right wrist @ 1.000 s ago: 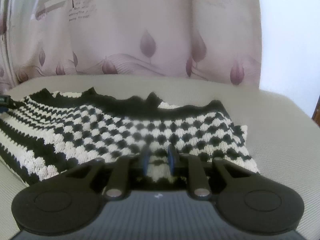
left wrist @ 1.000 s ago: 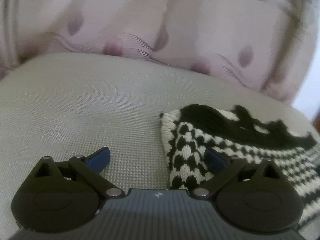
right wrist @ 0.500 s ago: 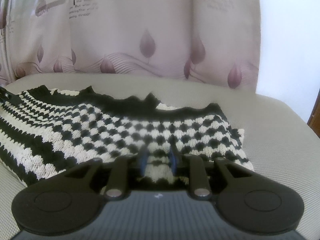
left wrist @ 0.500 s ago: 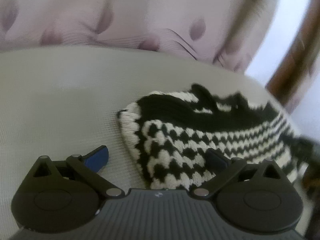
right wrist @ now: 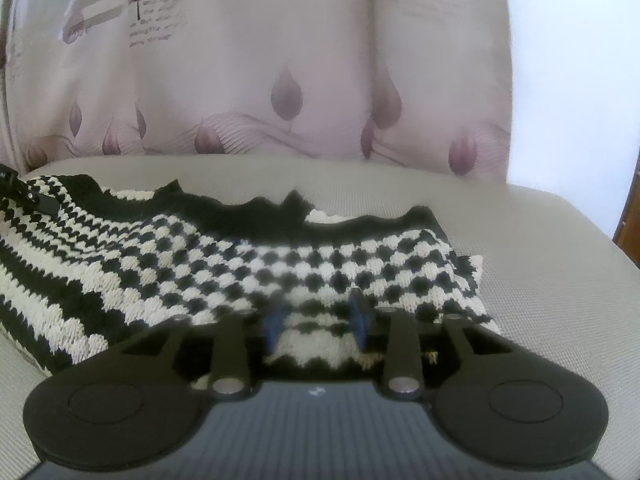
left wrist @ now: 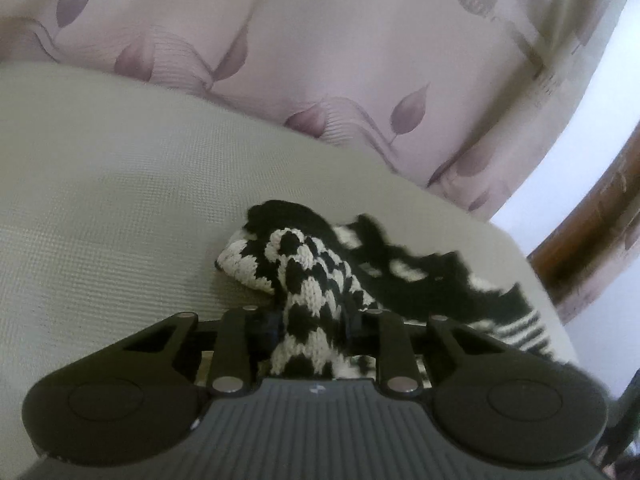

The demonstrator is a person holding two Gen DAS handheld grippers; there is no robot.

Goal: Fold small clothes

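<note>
Knitted garment, black-and-cream checks and stripes, lies spread across the grey cushion, nearer its front edge than the back, where a pink leaf-print curtain hangs behind.

From my left wrist view: left gripper is closing, and a bunched fold of the checked knit stands up between its fingers, pinched and lifted off the cushion at the garment's left end. Rest of the piece trails away toward the cushion's right edge, black scalloped trim uppermost.

From my right wrist view: right gripper is opening. Its blue pads stand apart on either side of the near hem, knit between them but lying flat, no visible squeeze. Garment's right end sits short of the cushion's right edge. Small black part of the other tool shows at the far left, over the knit.
</note>
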